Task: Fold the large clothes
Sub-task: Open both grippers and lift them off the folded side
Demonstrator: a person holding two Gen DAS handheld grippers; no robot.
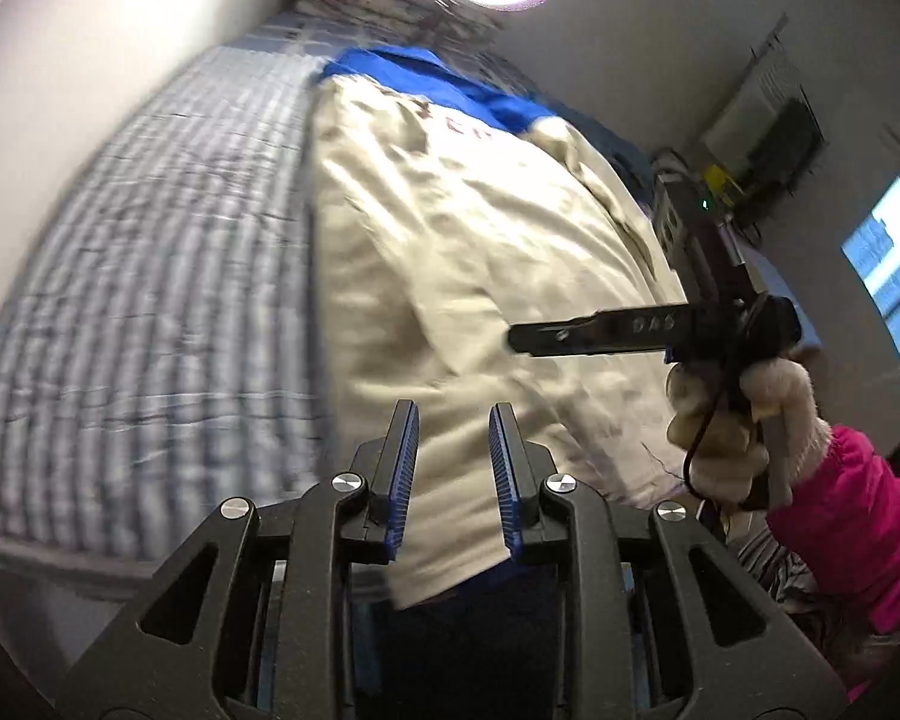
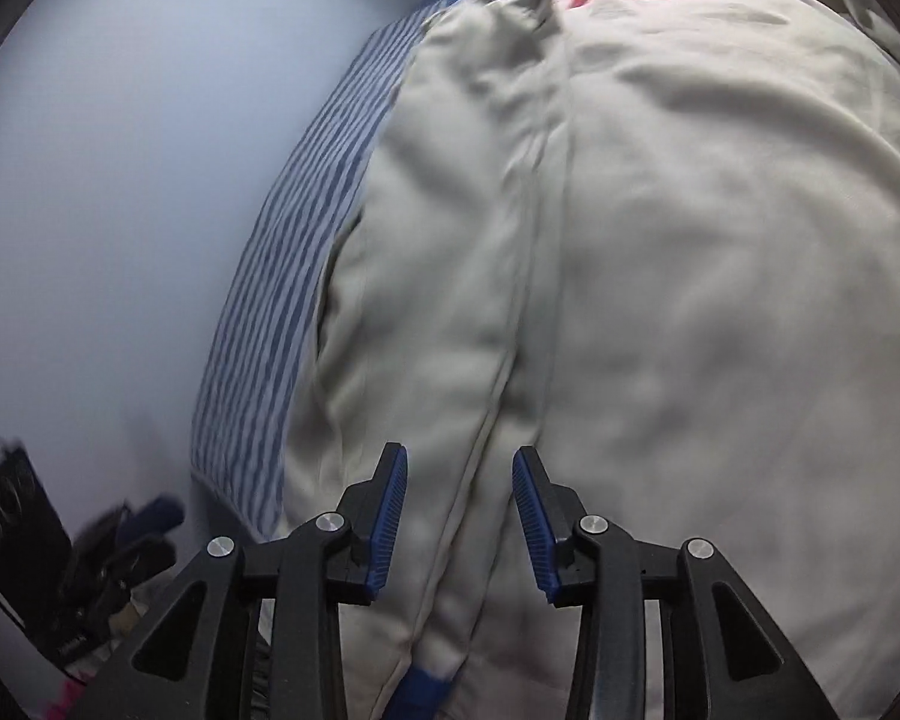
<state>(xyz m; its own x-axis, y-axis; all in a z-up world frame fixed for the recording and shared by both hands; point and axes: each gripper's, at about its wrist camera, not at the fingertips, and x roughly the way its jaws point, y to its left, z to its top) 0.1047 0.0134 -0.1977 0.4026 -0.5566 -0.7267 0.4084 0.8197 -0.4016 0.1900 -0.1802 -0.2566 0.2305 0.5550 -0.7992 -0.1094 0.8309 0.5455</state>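
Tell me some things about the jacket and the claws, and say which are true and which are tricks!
1. The jacket is cream with blue trim. True.
2. The jacket lies on a plain red blanket. False: it lies on a blue-and-white striped bedcover.
3. The right claw is squeezing the jacket. False: its jaws stand apart, pinching nothing.
4. The left claw is open. True.
5. The letters on the jacket are red. True.

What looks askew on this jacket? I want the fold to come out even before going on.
Nothing is damaged or spilled. The cream jacket lies flat on the striped bedding, but a long ridge of bunched fabric runs down it, so it is not smooth there. Both the left gripper and right gripper are open, holding nothing.
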